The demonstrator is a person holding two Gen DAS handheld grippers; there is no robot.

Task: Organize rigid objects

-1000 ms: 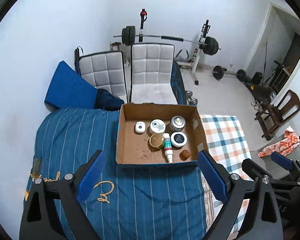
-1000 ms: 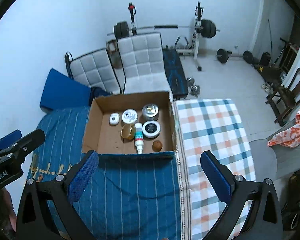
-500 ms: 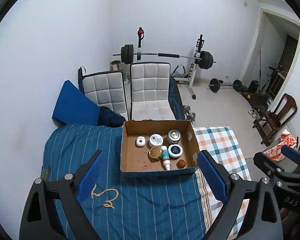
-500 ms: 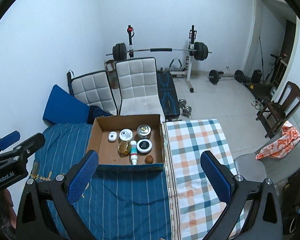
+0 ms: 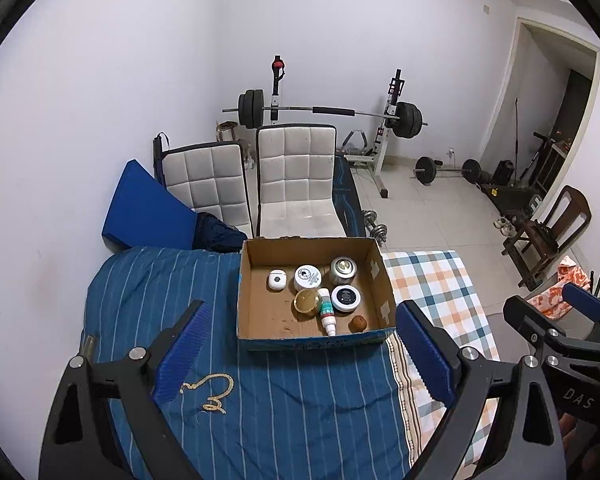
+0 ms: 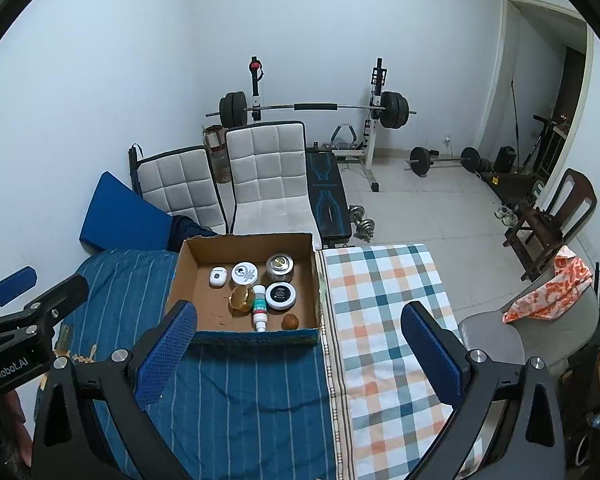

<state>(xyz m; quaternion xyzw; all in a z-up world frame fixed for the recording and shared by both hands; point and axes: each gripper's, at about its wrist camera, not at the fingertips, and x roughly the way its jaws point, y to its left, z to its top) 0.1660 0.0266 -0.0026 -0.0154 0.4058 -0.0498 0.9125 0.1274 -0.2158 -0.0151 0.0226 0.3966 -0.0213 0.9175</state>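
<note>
Both cameras now sit higher and farther back than a second ago. The open brown cardboard box (image 5: 314, 336) with its jars and bottle looks smaller and lies farther from the left gripper (image 5: 302, 354) and the right gripper (image 6: 298, 350). More of the blue striped bedspread (image 5: 284, 408) shows in front of the box, and the gold chain (image 5: 210, 394) on it appears fully. The barbell rack (image 6: 314, 108) and doorway (image 6: 548, 92) come further into view.
</note>
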